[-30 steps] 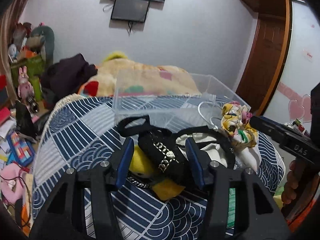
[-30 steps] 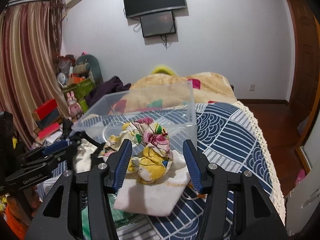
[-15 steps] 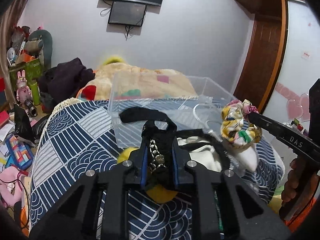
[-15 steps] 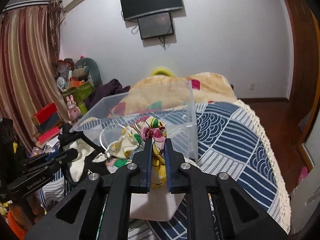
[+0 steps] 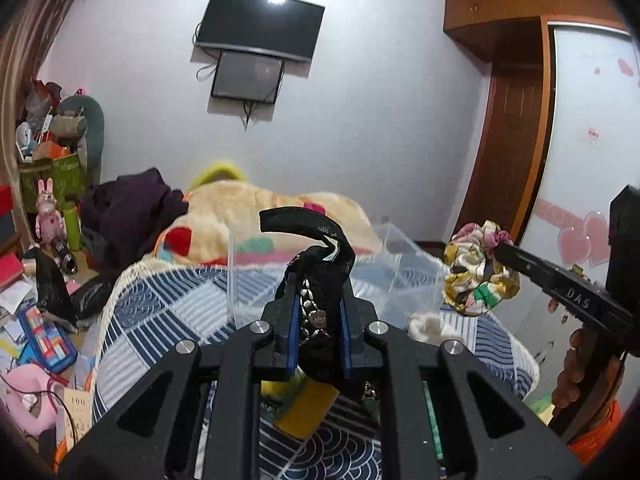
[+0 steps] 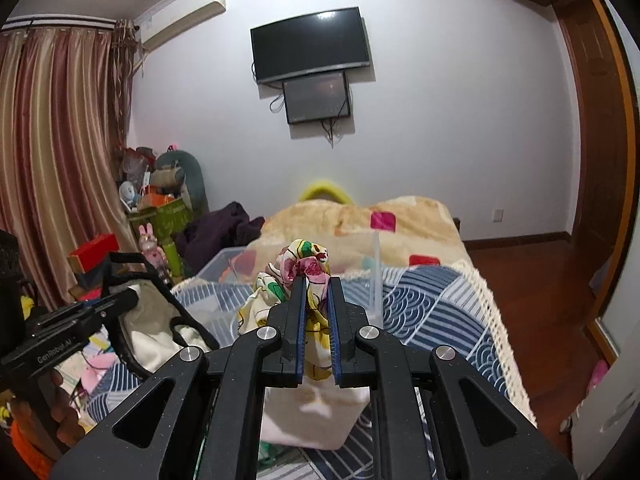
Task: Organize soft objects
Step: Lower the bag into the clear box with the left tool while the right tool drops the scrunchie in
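I have both grippers closed on soft items and raised above the quilt [image 5: 168,308], so each piece hangs free and can, I judge, go over the wall of the bin [image 5: 256,280] just ahead. My left gripper [image 5: 318,304] pinches a black mesh strap piece [image 5: 320,268] with a studded metal strip, its band curling up above the fingers. My right gripper [image 6: 316,292] clamps a floral scrunchie [image 6: 298,268], yellow, pink and green, bunched and crumpled. A white cloth [image 6: 316,412] lies below it.
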{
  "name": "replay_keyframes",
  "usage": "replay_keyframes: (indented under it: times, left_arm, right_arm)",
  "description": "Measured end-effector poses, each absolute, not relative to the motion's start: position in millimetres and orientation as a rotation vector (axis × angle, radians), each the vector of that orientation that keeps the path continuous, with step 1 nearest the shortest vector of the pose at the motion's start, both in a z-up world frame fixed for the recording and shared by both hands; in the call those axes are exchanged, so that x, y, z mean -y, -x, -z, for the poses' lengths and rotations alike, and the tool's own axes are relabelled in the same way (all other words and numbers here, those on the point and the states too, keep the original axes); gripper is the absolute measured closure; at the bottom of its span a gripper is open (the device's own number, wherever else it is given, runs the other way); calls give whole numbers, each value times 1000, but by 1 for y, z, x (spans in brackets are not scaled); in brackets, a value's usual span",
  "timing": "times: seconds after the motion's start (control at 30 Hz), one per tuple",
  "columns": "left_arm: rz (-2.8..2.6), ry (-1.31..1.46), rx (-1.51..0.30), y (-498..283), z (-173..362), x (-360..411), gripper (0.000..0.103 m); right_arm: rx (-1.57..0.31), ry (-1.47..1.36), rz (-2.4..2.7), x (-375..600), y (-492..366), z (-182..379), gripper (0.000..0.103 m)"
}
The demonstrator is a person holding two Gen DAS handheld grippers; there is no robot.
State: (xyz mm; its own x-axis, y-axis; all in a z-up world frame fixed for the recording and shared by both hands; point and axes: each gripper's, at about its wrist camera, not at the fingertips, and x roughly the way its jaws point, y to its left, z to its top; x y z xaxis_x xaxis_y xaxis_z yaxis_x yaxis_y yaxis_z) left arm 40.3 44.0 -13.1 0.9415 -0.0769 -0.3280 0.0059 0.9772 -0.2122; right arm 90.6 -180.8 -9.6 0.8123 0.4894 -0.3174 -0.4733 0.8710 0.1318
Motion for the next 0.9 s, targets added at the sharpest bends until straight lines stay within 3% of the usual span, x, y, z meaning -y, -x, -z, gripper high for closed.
replay_keyframes:
  times: [0.43,0.9]
  left_arm:
    - [-32,176,-259,-91,-19,-60,88]
    - [-20,118,-447,-177,29,-49,88]
  right_arm:
    - [-343,-13,-497,158,-125,-7,94]
    - [-583,149,-486,114,-194,37,94]
